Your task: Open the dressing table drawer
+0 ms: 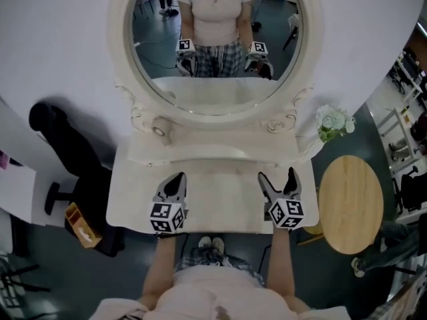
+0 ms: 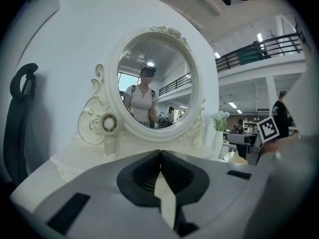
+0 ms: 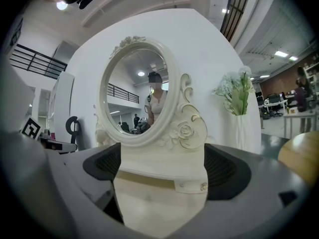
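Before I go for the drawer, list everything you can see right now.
dressing table: one, cream, centre
mirror: one, oval, cream frame, table's back
drawer front: one, cream, under mirror's right scroll
flowers: one bunch, white and green, right of mirror
round table: one, wooden, right
chair: one, black, left
box: one, yellowish, floor at left
left gripper: one, grey, over table's front, shut
right gripper: one, grey, over table's front, open
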The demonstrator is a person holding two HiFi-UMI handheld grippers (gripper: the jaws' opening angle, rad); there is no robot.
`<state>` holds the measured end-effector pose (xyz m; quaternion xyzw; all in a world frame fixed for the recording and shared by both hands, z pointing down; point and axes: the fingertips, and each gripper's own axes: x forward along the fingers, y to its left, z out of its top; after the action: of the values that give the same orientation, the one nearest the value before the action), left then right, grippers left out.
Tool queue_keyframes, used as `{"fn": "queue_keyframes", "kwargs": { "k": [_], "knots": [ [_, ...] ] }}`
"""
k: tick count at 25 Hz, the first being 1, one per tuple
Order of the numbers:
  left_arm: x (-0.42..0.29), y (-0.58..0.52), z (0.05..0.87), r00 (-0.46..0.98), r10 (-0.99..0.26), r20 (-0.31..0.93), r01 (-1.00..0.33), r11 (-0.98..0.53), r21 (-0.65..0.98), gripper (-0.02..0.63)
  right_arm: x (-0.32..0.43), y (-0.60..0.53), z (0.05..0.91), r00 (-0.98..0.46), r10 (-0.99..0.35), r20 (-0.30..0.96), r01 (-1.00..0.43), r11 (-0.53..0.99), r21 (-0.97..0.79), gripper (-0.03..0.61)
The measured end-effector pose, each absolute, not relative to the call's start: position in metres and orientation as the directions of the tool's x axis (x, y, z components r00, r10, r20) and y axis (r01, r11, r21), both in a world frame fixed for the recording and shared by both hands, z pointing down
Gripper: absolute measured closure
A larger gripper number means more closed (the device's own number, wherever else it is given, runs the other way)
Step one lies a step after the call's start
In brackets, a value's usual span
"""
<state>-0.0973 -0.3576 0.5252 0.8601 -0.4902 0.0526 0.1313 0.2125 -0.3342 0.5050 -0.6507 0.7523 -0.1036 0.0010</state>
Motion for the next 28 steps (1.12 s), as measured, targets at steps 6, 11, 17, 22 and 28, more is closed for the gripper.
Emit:
{"fn": "queue_keyframes", "kwargs": {
  "k": [6, 11, 17, 22, 28],
  "knots": [
    [-0.079, -0.368, 0.546, 0.548, -0.794, 0.261, -0.836, -0.515, 0.188, 0.588, 0.237, -0.345, 0.544, -0.104, -0.972, 0.210, -0.983, 0.068, -0.172, 0.058],
    [-0.065, -0.371, 0.567, 0.571, -0.766, 0.295, -0.821, -0.534, 0.202, 0.588, 0.256, -0.356, 0.582, -0.070, -0.958, 0.278, -0.979, 0.012, -0.203, 0.061],
    [-0.054, -0.372, 0.595, 0.588, -0.737, 0.334, -0.808, -0.548, 0.215, 0.587, 0.275, -0.373, 0.619, -0.035, -0.938, 0.345, -0.980, -0.036, -0.198, 0.094],
    [-0.047, -0.371, 0.608, 0.594, -0.722, 0.354, -0.803, -0.553, 0.221, 0.587, 0.284, -0.382, 0.642, -0.025, -0.914, 0.405, -0.985, -0.046, -0.164, 0.152],
    [-0.043, -0.371, 0.615, 0.593, -0.717, 0.366, -0.804, -0.551, 0.223, 0.588, 0.292, -0.394, 0.661, -0.005, -0.887, 0.462, -0.990, -0.061, -0.129, 0.268]
  ]
}}
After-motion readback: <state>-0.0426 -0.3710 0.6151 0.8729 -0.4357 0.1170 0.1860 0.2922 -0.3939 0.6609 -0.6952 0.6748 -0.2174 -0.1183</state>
